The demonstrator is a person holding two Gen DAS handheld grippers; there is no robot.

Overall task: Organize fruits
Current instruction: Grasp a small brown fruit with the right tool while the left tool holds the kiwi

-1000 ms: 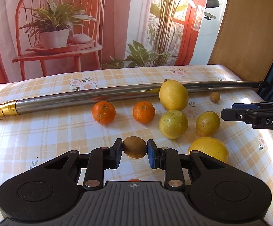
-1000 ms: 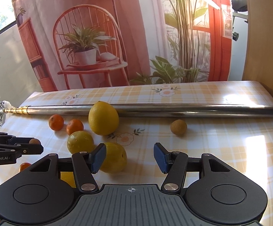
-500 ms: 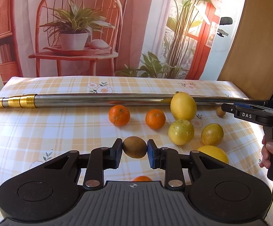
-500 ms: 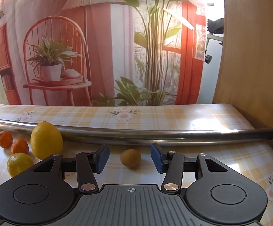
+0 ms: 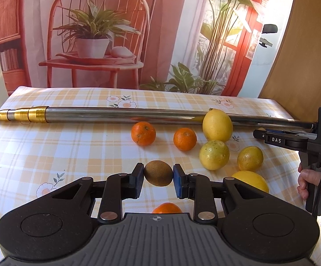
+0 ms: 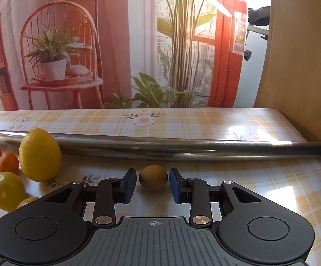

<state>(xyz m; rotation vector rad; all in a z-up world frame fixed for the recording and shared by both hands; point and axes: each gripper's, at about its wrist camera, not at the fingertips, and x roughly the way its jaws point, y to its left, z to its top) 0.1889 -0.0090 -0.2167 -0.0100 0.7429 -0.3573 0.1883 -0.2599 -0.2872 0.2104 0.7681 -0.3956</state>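
My left gripper [image 5: 158, 174] is shut on a brown kiwi [image 5: 158, 173], held above the checked tablecloth [image 5: 49, 155]. Beyond it lie two tangerines [image 5: 143, 133] [image 5: 184, 139], a big lemon [image 5: 217, 124], two smaller yellow-green fruits [image 5: 214, 154] [image 5: 250, 158] and another lemon [image 5: 250, 180]. A third tangerine [image 5: 167, 208] peeks out under the gripper. My right gripper [image 6: 152, 182] is open, its blue pads on either side of a second small brown kiwi [image 6: 153, 177] on the cloth, not touching it. In the left wrist view the right gripper [image 5: 258, 134] shows at the right edge.
A long steel pole [image 5: 127, 116] with a gold end lies across the table behind the fruit, also in the right wrist view as the pole [image 6: 160, 149]. A wooden panel [image 6: 304, 66] stands at the right. A person's hand [image 5: 315, 184] holds the right gripper's handle.
The right gripper swung right from the yellow fruits and closed in around the small kiwi by the pole. The left gripper kept its hold on its kiwi and shifted a little.
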